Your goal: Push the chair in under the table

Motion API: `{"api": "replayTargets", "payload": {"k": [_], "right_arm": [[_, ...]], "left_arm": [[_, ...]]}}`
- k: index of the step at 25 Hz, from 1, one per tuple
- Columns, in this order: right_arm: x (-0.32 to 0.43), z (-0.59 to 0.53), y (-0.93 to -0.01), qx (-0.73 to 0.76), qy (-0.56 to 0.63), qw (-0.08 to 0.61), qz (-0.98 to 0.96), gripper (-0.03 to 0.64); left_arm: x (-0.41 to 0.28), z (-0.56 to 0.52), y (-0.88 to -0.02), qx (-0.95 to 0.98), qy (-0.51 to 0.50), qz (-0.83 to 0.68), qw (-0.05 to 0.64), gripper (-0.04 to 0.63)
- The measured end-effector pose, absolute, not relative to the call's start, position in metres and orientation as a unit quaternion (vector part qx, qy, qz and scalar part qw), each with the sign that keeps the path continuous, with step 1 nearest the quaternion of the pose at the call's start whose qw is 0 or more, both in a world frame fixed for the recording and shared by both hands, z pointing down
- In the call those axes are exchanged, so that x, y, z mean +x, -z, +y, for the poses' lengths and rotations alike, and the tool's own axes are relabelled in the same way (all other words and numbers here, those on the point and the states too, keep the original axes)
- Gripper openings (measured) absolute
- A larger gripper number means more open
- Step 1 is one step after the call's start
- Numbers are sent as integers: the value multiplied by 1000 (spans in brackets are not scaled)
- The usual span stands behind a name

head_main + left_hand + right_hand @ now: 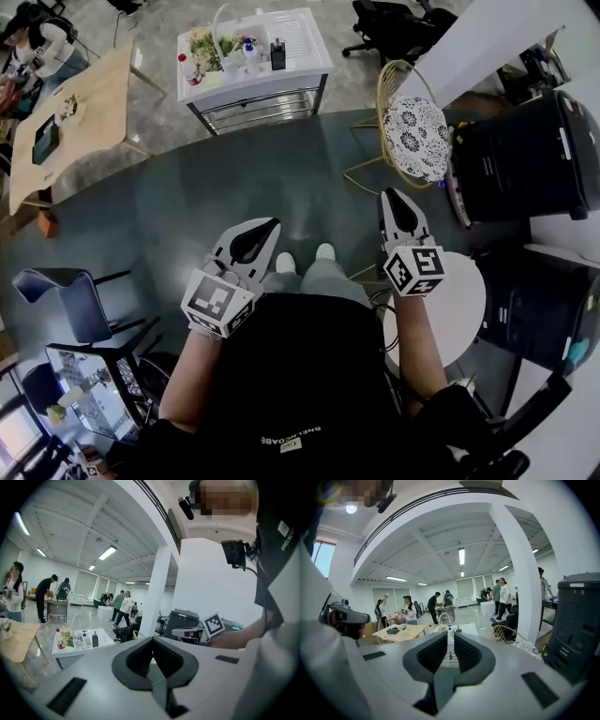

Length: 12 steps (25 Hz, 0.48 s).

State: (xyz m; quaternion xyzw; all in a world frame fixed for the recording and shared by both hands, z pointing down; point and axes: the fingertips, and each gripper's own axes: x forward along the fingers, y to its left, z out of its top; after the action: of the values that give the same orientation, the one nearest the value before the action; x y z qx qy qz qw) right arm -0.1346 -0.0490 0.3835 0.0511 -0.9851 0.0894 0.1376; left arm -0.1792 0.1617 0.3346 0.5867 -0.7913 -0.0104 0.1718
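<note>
Far on the right, the chair (412,131) is being left untouched. Nothing is being held: left gripper (265,230) shut, right gripper (396,199) barely open. Pushed too high, it could be tipped.

Head view: round white desk (461,309) at 4 o'clock half hidden behind right forearm and right tongs (394,195). Wooden desk (89,108) at 10 o'clock cut by frame edge. Bottles (246,54) at 12 too small to identify. Right gripper view: chair (505,632) legs hidden behind tongs' body.
</note>
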Motion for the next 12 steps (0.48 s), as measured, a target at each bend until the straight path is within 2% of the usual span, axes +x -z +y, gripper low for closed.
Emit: {"api": "replayTargets", "payload": {"k": [12], "right_arm": [[-181,-145,-468,54,-66,245,-966,133]], "left_arm": [[-192,135,-353,545,7,-814,200,-2]]}}
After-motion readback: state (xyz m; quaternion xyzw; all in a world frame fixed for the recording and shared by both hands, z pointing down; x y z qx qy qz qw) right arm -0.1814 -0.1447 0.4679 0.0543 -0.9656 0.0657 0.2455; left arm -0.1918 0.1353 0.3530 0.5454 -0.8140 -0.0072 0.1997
